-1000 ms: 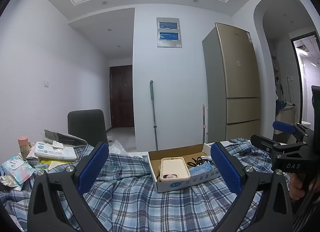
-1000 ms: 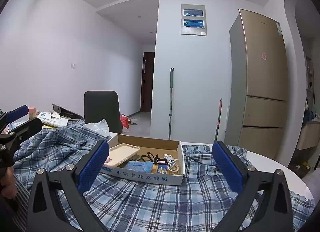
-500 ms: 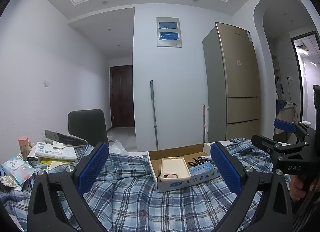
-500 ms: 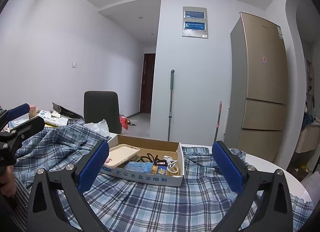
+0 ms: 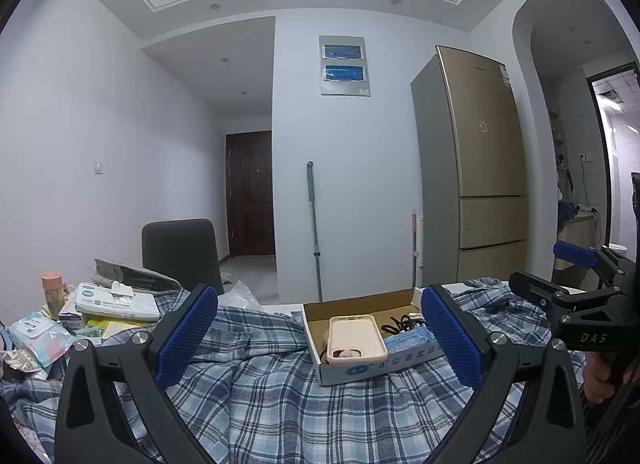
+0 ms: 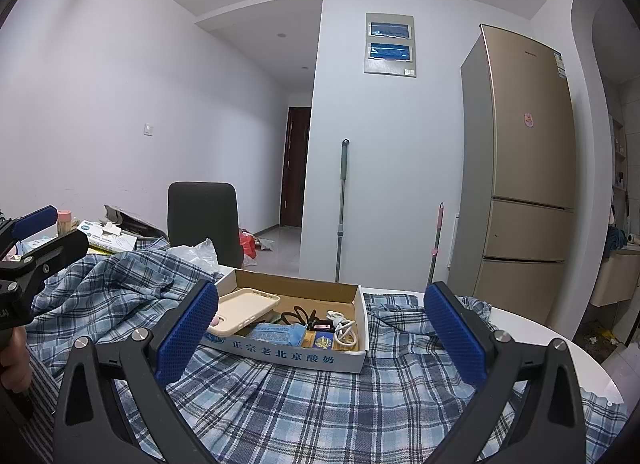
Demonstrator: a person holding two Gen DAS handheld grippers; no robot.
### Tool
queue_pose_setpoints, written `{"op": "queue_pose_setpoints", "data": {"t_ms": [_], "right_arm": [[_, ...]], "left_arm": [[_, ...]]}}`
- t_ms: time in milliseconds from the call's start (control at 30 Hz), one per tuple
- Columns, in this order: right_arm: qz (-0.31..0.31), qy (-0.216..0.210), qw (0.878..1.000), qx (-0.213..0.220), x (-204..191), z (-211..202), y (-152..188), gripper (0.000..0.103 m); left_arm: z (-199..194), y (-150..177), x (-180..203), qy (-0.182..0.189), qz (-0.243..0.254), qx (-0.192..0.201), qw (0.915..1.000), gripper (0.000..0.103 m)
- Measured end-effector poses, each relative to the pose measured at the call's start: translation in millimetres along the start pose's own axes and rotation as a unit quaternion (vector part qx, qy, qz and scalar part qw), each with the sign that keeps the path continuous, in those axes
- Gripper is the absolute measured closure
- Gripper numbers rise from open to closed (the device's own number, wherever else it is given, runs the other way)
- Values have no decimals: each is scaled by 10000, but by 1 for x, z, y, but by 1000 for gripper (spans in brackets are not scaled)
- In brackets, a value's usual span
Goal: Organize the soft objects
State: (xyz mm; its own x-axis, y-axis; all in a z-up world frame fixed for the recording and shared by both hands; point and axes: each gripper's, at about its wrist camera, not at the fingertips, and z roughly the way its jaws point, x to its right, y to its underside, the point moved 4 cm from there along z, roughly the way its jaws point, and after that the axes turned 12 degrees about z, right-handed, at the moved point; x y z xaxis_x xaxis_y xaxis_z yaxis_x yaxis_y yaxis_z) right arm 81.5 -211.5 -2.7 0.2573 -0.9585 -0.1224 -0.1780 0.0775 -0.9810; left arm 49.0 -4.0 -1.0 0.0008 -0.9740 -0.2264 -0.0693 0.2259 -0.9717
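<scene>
A blue plaid shirt (image 5: 260,392) (image 6: 304,400) lies spread and rumpled over the table. On it rests a shallow cardboard box (image 5: 360,370) (image 6: 292,356) holding a cream phone case (image 5: 356,338) (image 6: 244,310), cables and small packets. My left gripper (image 5: 320,340) hovers open above the shirt, just in front of the box, nothing between its blue pads. My right gripper (image 6: 320,340) is open too, on the box's right-hand side, and shows at the right edge of the left wrist view as the right gripper (image 5: 576,280). The left gripper (image 6: 36,240) appears at the far left of the right wrist view.
Wet-wipe packs (image 5: 116,300), a pink-capped bottle (image 5: 52,292) and packets crowd the table's left end. A dark chair (image 5: 180,252) stands behind the table. A white round table edge (image 6: 560,348) shows at right. A fridge (image 6: 524,167) and mop handles (image 6: 342,207) stand against the far wall.
Both views have tilted up very slightly; the box and shirt sit a touch lower in frame. Both grippers stay open and nothing was picked up.
</scene>
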Motion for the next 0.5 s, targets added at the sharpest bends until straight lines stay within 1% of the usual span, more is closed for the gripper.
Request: {"op": "queue_pose_setpoints", "data": {"t_ms": [400,500], "right_arm": [[2,9,10000,-6,0,0,0,0],[2,10,10000,-8,0,0,0,0]], "left_arm": [[0,1,-1,-1,-4,-12,10000,0],[0,1,-2,-55,-16,11,10000,0]]}}
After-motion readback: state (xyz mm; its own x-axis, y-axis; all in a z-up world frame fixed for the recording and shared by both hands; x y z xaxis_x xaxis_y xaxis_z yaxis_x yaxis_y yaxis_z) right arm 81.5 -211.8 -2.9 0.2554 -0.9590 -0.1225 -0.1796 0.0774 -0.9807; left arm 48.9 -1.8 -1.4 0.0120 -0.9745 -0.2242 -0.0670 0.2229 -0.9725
